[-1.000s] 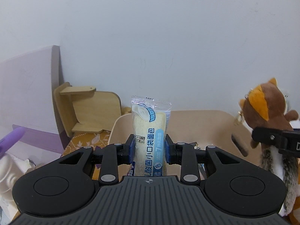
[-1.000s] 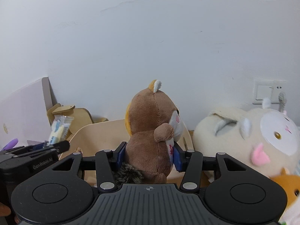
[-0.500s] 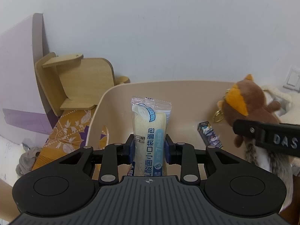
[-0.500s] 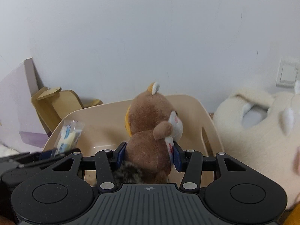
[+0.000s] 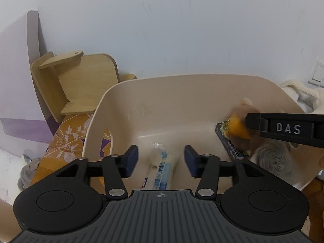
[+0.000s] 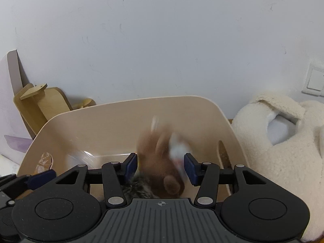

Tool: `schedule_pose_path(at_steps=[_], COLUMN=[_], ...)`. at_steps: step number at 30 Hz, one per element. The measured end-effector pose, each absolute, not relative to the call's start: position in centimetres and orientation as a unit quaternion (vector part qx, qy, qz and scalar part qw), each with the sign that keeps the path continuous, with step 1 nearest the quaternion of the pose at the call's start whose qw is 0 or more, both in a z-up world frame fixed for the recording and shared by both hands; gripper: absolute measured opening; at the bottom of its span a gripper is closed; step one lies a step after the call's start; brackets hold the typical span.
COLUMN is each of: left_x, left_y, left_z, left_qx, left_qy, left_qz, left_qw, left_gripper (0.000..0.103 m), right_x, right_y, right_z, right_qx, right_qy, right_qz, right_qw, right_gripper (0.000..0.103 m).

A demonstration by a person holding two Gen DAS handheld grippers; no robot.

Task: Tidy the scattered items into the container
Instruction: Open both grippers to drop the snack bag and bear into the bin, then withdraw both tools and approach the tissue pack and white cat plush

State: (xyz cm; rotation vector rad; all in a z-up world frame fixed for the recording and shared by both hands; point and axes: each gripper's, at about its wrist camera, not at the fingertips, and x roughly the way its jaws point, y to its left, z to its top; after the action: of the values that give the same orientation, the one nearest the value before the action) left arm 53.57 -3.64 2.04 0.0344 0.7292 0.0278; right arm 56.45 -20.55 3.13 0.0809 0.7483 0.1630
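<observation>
Release step, both sides, over the beige bin [image 5: 95, 125].

Left hand-held gripper [image 5: 161, 161]: jaws spread wide, nothing between the pads. Bread packet [image 5: 161, 170] sits below and between them, blurred, inside the bin near its front wall; cannot tell whether it has landed or is mid-fall.

Right hand-held gripper [image 6: 161, 167]: jaws equally wide, holding nothing. Plush squirrel [image 6: 162, 162] is motion-blurred in the gap, apparently dropping into the bin's right half. In the left view the same toy smears beside a small dark box [image 5: 230, 143] lying against the bin's right inner wall.

Doing it well (judgement): keep both grippers level above the rim until the items settle, then lift straight up so the pads do not snag fur or wrapper. The toy is soft and may tip over the right rim if nudged.

Appearance: packet is clear film with blue and white print over a pale roll; squirrel is brown with an orange patch, grey bushy tail and a small metal key-chain.
</observation>
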Motion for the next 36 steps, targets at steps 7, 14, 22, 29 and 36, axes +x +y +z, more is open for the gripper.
schedule_pose_path(at_steps=[7, 14, 22, 29, 36], left_x=[52.0, 47.9, 42.0, 36.3, 32.4], left_y=[-3.5, -3.6, -2.2, -0.7, 0.6], left_z=[3.5, 5.7, 6.8, 6.4, 4.7], left_qx=[0.02, 0.053, 0.055, 0.063, 0.069], left_qy=[0.336, 0.292, 0.274, 0.258, 0.264], left_qz=[0.006, 0.003, -0.018, -0.021, -0.037], left_qw=[0.942, 0.955, 0.96, 0.964, 0.961], left_gripper=[0.073, 0.083, 0.084, 0.085, 0.085], right_x=[54.2, 49.7, 42.8, 36.9, 32.9], right_y=[-21.3, -21.6, -22.0, -23.3, -24.6], right_z=[4.9, 7.4, 9.0, 8.7, 7.1], right_qx=[0.023, 0.002, -0.011, -0.001, 0.007], right_qy=[0.343, 0.303, 0.26, 0.242, 0.255], right_qz=[0.081, 0.085, 0.097, 0.1, 0.089], right_qw=[0.935, 0.949, 0.961, 0.965, 0.963], right_gripper=[0.077, 0.091, 0.101, 0.103, 0.103])
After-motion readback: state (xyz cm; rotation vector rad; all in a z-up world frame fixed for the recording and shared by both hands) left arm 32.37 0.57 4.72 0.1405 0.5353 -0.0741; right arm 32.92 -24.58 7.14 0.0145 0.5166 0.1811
